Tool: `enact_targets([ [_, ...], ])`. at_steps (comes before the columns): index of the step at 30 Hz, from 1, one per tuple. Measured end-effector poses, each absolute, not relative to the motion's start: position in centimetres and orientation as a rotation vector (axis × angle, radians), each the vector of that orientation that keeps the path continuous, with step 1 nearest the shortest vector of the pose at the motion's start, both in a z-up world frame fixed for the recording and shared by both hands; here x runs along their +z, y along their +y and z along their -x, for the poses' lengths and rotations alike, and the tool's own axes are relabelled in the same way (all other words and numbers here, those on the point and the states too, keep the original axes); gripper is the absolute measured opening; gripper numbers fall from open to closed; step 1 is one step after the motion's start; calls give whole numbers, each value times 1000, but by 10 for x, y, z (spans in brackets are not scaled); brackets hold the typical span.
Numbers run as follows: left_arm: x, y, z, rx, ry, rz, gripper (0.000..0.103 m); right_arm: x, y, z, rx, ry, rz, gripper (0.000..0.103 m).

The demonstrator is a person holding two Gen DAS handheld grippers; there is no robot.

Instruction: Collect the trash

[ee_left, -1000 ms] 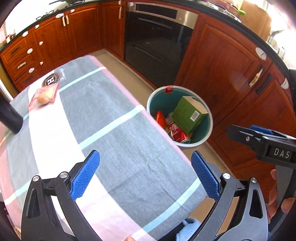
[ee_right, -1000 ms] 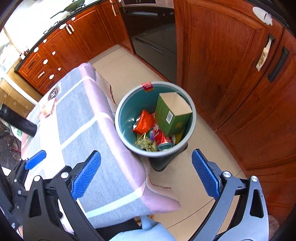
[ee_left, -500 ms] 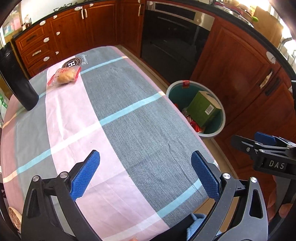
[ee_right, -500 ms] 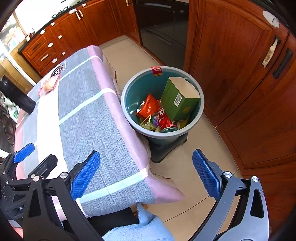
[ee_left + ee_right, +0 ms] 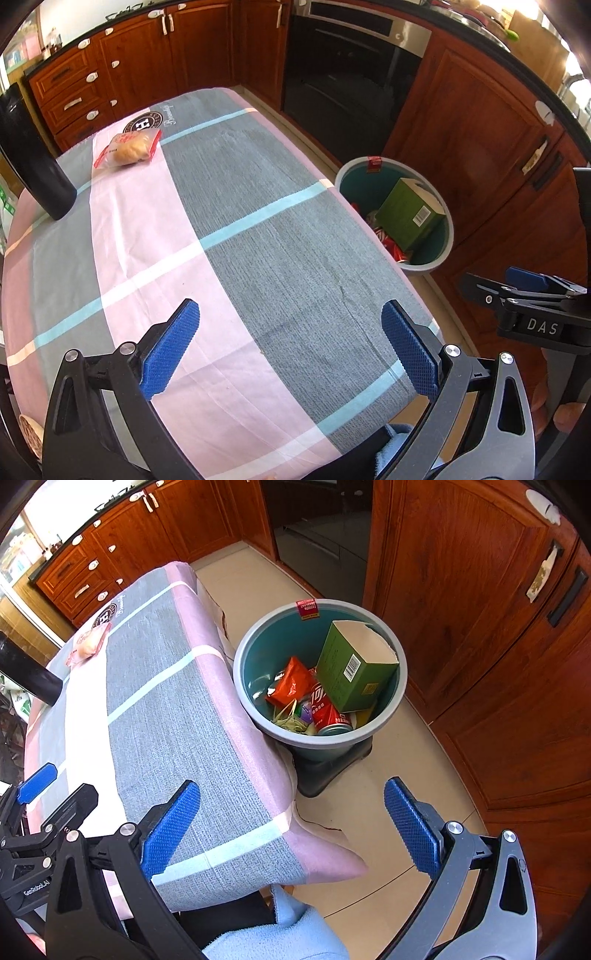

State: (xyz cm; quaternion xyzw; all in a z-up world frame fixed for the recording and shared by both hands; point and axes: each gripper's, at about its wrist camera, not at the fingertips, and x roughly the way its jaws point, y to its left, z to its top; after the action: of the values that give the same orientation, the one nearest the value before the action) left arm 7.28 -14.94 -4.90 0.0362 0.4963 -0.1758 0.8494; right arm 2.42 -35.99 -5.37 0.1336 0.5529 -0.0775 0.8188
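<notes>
Both tools have been drawn back and raised since a second ago, so that more of the worktop (image 5: 258, 236) is taken in from the left wrist and the bin (image 5: 258, 709) sits farther off from the right. The left tool (image 5: 290, 349) is held wide apart above the near end of the checked cloth, nothing gripped or touched between its blue, knurled pads. The right tool (image 5: 291, 827) is likewise spread wide and empty, over the worktop's corner and the tiled floor. A bun in a clear, red-edged wrapper (image 5: 129, 148) lies at the far end of the cloth. The round teal bin holds a green carton (image 5: 354, 666), a red can (image 5: 327, 712) and an orange packet (image 5: 290, 683).
</notes>
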Motion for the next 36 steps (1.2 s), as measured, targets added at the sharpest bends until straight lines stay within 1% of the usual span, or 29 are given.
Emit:
enact_targets([
  [11, -53, -155, -74, -394, 1050, -114, 99, -60, -358, -30, -163, 1204, -274, 96],
  [25, -44, -162, -71, -391, 1020, -157, 99, -55, -362, -34, -183, 1194, -268, 96],
  [36, -51, -163, -72, -370, 1058, -157, 99, -58, -365, -34, -188, 1202, -272, 96],
])
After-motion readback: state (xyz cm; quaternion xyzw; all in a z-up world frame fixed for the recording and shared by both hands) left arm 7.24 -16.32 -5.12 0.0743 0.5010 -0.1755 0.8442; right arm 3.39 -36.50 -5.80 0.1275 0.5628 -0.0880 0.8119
